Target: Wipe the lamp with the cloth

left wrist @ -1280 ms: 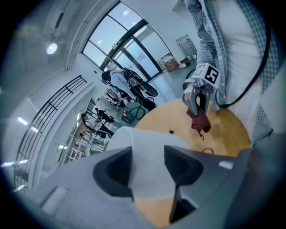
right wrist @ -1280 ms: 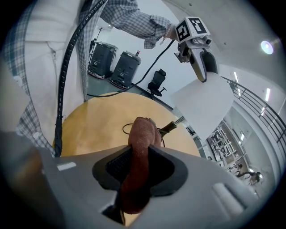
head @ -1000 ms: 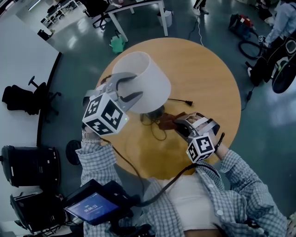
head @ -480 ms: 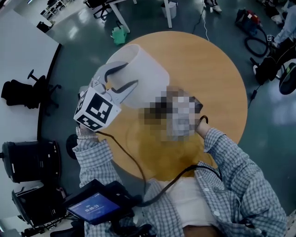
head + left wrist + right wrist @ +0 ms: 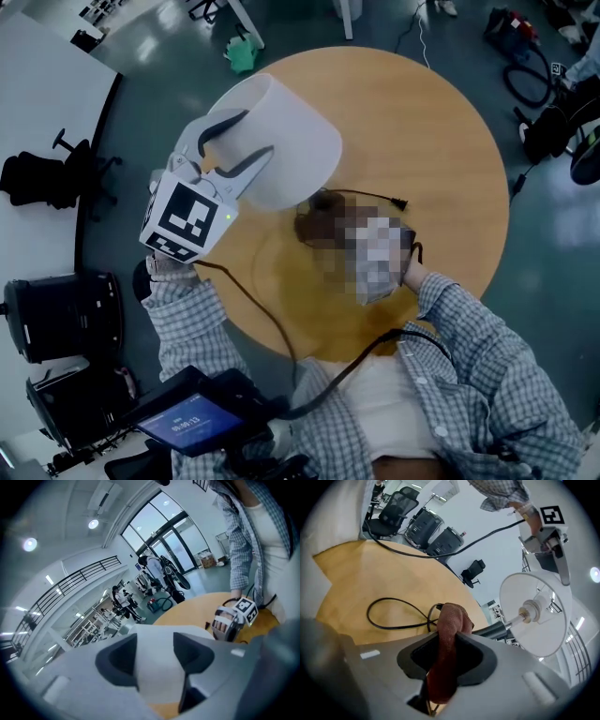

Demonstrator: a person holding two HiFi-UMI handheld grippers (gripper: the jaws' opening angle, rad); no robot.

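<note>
A white lamp shade (image 5: 286, 141) leans over the round wooden table (image 5: 441, 141). My left gripper (image 5: 239, 150) is shut on the shade's rim, and the shade wall (image 5: 157, 667) fills the gap between its jaws. The right gripper view looks into the shade (image 5: 534, 616), with the bulb socket (image 5: 528, 610) and the dark stem (image 5: 492, 629). My right gripper (image 5: 445, 653) is shut on a brown cloth (image 5: 451, 630), close to the stem. In the head view a blurred patch covers this gripper; the cloth (image 5: 312, 227) shows beside it.
The lamp's black cable (image 5: 393, 616) loops on the table and ends in a plug (image 5: 398, 202). Black cases (image 5: 56, 319) and an office chair (image 5: 47, 178) stand on the floor at the left. A screen device (image 5: 187, 422) hangs at the person's waist.
The left gripper has drifted left with the shade in it. The right gripper has come down with the cloth, closer to the lamp's stem.
</note>
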